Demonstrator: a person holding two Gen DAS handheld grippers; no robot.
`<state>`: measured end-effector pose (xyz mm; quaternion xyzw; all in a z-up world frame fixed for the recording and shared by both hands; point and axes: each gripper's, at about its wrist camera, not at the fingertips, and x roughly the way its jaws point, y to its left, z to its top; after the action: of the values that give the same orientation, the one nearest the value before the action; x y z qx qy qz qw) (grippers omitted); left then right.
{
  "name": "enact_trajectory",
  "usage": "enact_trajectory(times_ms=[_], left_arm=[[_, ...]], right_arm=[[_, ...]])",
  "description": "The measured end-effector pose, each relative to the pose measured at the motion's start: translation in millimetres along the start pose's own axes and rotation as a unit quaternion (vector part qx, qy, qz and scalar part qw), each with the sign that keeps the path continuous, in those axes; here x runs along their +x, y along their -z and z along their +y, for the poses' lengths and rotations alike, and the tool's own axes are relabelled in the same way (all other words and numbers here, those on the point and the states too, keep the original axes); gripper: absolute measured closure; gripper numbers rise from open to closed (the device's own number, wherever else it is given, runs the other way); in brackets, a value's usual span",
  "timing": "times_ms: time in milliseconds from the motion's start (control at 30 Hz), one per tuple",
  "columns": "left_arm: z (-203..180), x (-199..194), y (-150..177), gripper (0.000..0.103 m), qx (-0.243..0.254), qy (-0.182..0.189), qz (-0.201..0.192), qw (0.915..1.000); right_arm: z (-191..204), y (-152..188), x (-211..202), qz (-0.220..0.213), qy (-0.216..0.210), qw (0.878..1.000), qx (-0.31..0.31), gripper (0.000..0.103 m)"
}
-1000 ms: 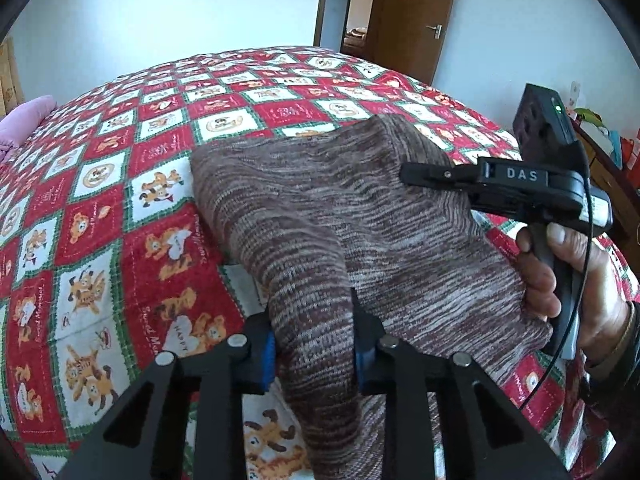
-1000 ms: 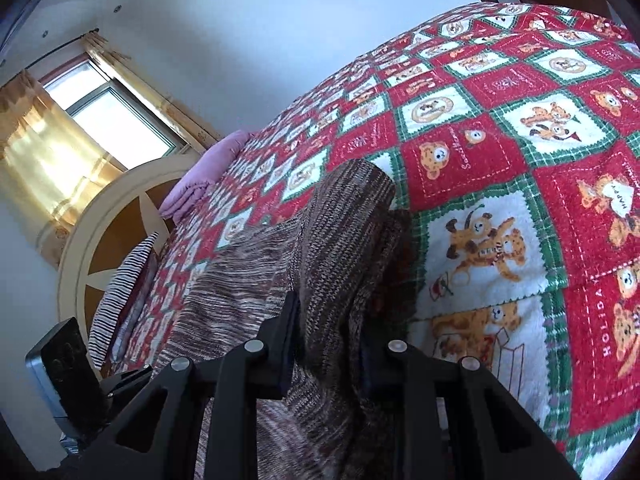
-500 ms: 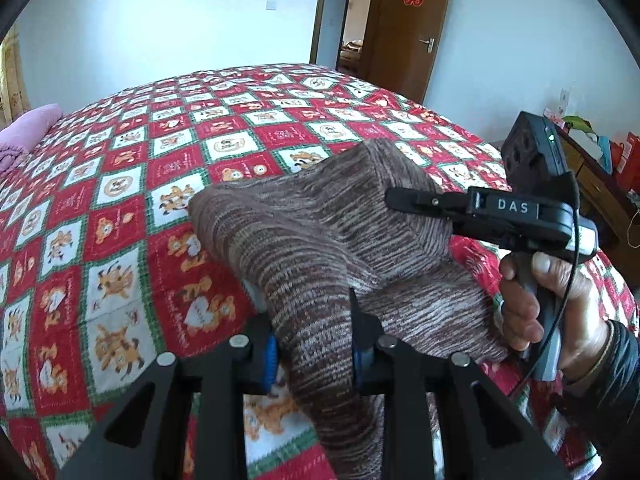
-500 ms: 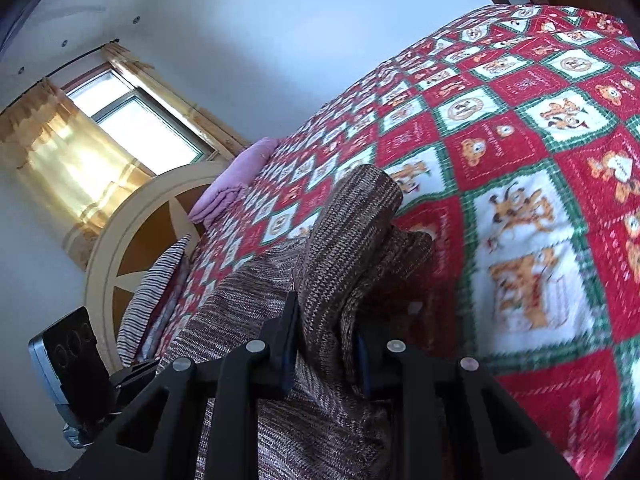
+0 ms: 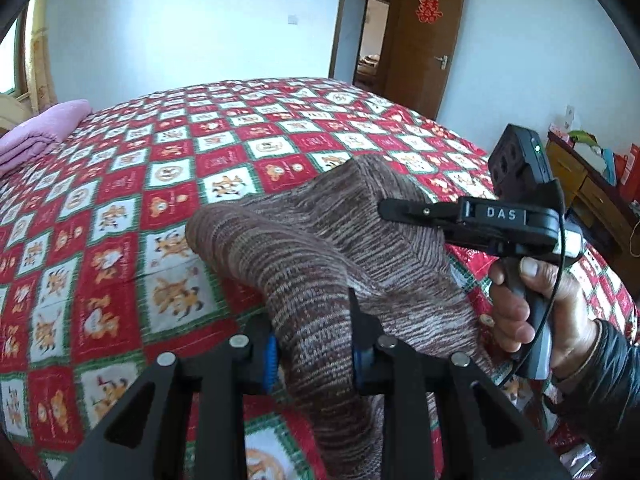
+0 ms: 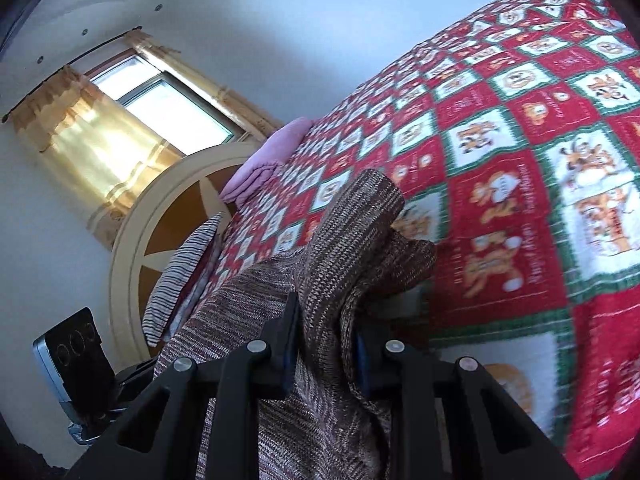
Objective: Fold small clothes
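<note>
Brown marled knit point(image 5: 320, 240) hung lifted above the quilt point(image 5: 120, 200), bunched between both grippers. Left gripper point(image 5: 312, 356) clamped one fold at its near end; right gripper point(image 6: 326, 354), in the person's hand point(image 5: 532, 312), pinched the other edge.

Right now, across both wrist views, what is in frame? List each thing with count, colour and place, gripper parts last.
knit garment: one, brown and white marl, lifted over the bed, pinched at two spots
quilt: one, red, white and green cartoon squares, covering the bed
pink blanket: one, folded, far corner of the bed
striped pillow: one, dark and white, beside the headboard
headboard: one, cream and brown, below the window
door: one, brown, open
left gripper: black, shut on garment
right gripper: black, shut on garment
right hand: holding the handle
</note>
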<state>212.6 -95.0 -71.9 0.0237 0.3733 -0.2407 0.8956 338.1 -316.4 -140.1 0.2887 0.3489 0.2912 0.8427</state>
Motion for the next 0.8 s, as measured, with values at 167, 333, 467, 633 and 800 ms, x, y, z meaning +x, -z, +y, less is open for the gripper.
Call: enact_trajectory(times_ms=[167,333,467,633,800], left_arm=[[10.0,-17.8,9.4,0.075,-0.006,-0.013,-0.013,0.9998],[22.6,-33.0,23.2,0.075,-0.015,-0.032,-0.022,0.9991],[33.9,-46.3,33.7,0.075,-0.024,-0.044,-0.03,0.9983],[49.0,-58.4,46.1,0.075,-0.039,-0.057,-0.037,0.9969],[67.4,-67.7,58.4,0.075,-0.058,-0.07,-0.037,0.9952]], right_arm=[[14.1,6.8,14.1,0.008,-0.015,1.0,-0.001,0.079],[28.0,13.9,30.4,0.02,-0.029,0.999,-0.002,0.079],[42.9,22.0,48.2,0.037,-0.043,0.998,-0.009,0.079],[59.3,30.3,69.8,0.057,-0.054,0.997,-0.015,0.079],[74.8,36.2,90.2,0.075,-0.066,0.995,-0.023,0.079]])
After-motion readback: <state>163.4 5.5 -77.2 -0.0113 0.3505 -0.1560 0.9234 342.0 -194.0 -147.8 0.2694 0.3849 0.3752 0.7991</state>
